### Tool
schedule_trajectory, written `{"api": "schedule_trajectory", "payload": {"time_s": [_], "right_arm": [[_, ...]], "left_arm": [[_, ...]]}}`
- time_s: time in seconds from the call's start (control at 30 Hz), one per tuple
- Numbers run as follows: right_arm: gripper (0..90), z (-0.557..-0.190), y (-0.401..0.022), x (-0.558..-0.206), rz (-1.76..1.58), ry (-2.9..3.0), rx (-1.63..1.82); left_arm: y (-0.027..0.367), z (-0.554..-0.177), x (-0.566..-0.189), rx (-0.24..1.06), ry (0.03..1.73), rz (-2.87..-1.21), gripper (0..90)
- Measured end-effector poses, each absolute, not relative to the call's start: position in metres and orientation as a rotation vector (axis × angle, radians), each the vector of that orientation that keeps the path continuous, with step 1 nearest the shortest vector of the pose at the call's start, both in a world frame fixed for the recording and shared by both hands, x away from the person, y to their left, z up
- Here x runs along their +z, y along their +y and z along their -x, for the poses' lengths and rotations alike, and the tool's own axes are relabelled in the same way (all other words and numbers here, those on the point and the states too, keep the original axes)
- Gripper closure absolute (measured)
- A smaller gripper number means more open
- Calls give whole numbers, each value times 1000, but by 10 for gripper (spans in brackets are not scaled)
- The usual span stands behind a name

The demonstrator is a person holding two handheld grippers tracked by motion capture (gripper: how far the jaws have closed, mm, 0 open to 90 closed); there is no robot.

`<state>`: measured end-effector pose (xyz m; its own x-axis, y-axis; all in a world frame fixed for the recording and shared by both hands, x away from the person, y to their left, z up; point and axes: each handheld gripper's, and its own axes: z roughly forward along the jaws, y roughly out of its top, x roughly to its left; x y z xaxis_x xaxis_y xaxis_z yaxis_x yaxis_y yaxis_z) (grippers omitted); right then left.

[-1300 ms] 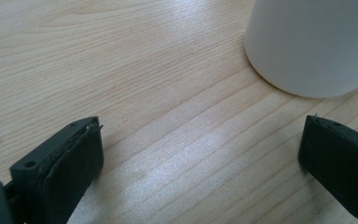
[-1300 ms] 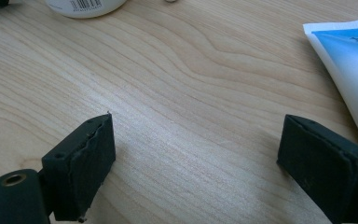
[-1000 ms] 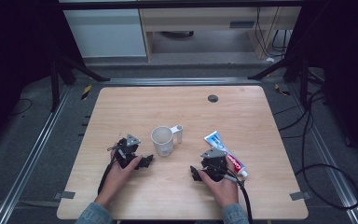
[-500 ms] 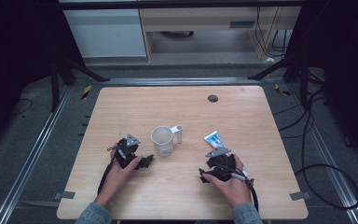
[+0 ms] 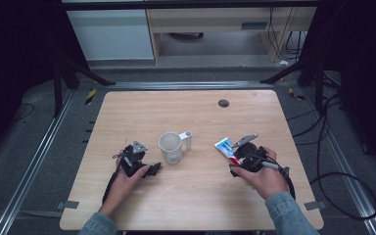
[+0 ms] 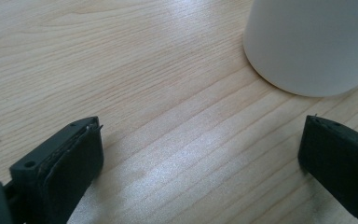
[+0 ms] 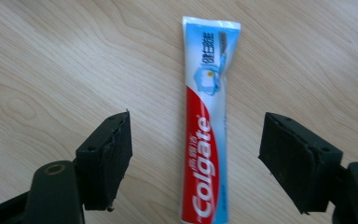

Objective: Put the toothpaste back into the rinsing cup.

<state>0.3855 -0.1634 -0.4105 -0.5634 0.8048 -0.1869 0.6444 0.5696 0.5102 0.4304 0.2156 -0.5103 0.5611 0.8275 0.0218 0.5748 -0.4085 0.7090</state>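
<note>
The right gripper (image 7: 196, 154) is hovering over the toothpaste tube (image 7: 206, 135) lying flat on the table (image 5: 142, 117) — jaws spread, just closing, straddling it untouched. The tube's length is running straight ahead between them — right of the cup (image 5: 170, 147).

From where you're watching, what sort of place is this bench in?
Probably a lab recording station, not a home: a light wooden table on a metal rail frame, black cables across grey carpet, and black stand legs around it.
</note>
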Motion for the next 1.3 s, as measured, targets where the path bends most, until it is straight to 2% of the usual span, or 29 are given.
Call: {"api": "schedule_trajectory", "payload": {"time_s": [0.27,0.73,1.1,1.3], "right_arm": [[295,-401,-171,-394,-1155,2457,458],[319,-432,-158,-388,-1142,2536,376],[461,-449,-153,-401,-1153,2588,348],[481,-456,-152,-407,-1183,2613,326]], "left_arm": [[215,-432,-510,495,1121,-2133,0],[215,-432,-510,497,1120,-2131,0],[215,-432,-510,497,1121,-2130,0],[215,-432,-510,496,1121,-2129,0]]}}
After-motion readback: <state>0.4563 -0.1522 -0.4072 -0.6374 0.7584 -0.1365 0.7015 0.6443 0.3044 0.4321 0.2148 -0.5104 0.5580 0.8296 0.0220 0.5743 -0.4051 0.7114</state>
